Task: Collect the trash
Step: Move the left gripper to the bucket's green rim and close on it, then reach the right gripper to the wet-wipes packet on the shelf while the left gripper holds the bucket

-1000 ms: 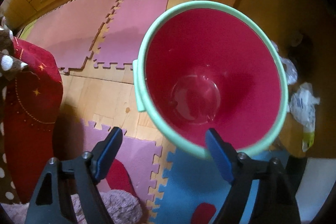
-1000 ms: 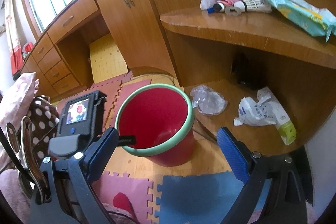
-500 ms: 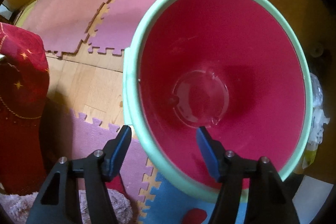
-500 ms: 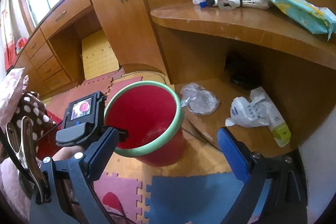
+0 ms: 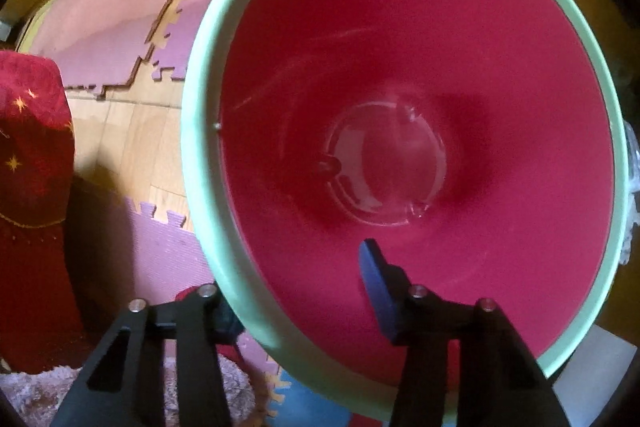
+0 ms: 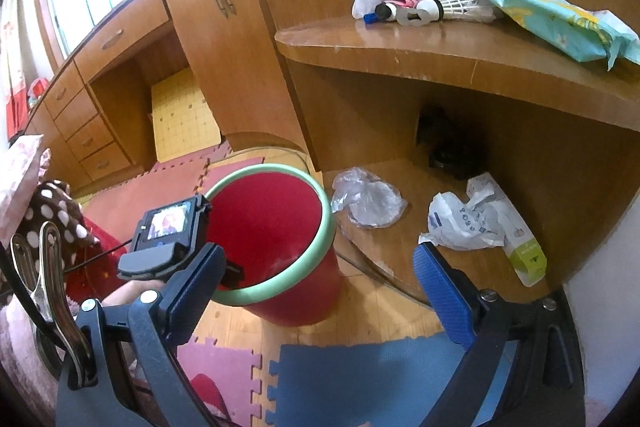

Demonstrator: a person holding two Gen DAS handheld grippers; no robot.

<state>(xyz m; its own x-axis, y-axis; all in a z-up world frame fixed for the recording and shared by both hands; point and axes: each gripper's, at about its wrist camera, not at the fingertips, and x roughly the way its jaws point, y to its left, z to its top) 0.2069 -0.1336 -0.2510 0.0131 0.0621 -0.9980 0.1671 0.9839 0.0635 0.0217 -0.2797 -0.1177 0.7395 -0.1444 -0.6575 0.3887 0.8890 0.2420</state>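
Wooden floor with foam mats beside a low shelf. The red bin (image 6: 276, 239) stands on the floor; the left tool (image 5: 296, 291) straddles its near green rim, jaws closing on it. The right tool (image 6: 320, 291), jaws apart, faces the crumpled white bag (image 6: 466, 223) on the shelf beyond the bin

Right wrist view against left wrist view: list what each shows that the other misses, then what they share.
Only the right wrist view: the upper shelf with a shuttlecock and a crumpled wrapper, a white plastic bag on the lower ledge, and the open right hand-held gripper. Only the left wrist view: the bucket's empty bottom, and the left hand-held gripper closing astride its near wall. Both: the red bucket with its green rim, and the foam floor mats.
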